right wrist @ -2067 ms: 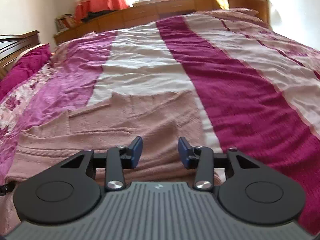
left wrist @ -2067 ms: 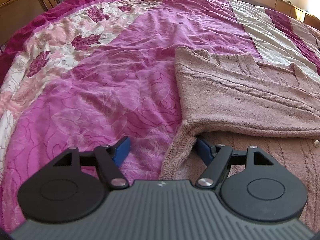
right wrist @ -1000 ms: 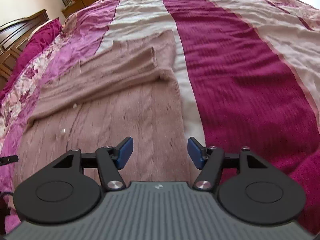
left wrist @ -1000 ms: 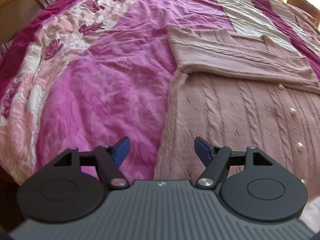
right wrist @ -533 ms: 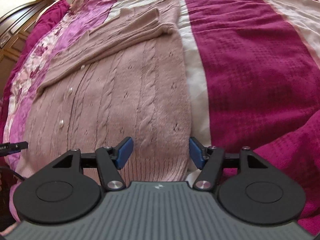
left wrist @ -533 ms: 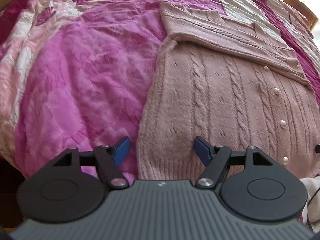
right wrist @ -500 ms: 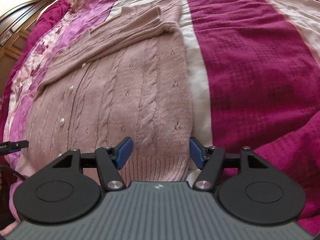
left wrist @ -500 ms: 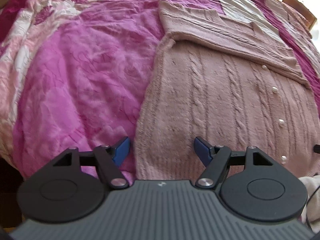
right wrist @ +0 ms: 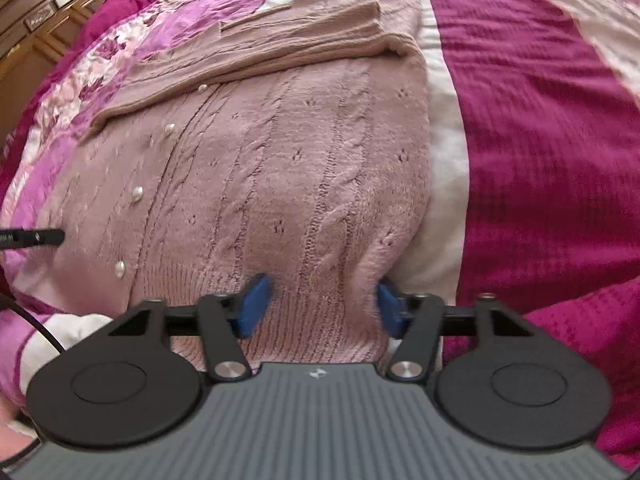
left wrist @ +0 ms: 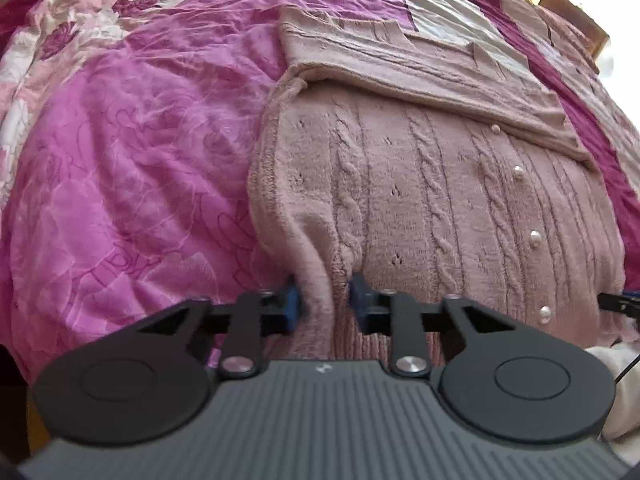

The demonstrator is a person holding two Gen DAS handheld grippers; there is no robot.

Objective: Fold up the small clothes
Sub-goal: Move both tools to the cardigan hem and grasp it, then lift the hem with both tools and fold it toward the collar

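Observation:
A dusty-pink cable-knit cardigan (left wrist: 440,200) with pearl buttons (left wrist: 535,236) lies flat on the bed, its sleeves (left wrist: 420,68) folded across the top. My left gripper (left wrist: 325,304) is at the hem's left corner, its jaws closing, and a raised ridge of knit is pinched between the blue pads. In the right wrist view the same cardigan (right wrist: 280,160) fills the middle. My right gripper (right wrist: 322,308) sits over the hem's right corner with its jaws closing. The knit bulges between them, but a wide gap remains.
The bedcover is pink with a rose print (left wrist: 120,160) on the left, with a white stripe (right wrist: 448,160) and magenta (right wrist: 540,120) on the right. A wooden headboard (right wrist: 40,20) stands at far left. The bed's near edge drops away at lower left (left wrist: 16,360). A black cable (right wrist: 36,332) runs beside the hem.
Both grippers have come down and forward onto the hem. The left jaws went from wide apart to pinching a fold of knit. The right jaws have narrowed around the hem corner.

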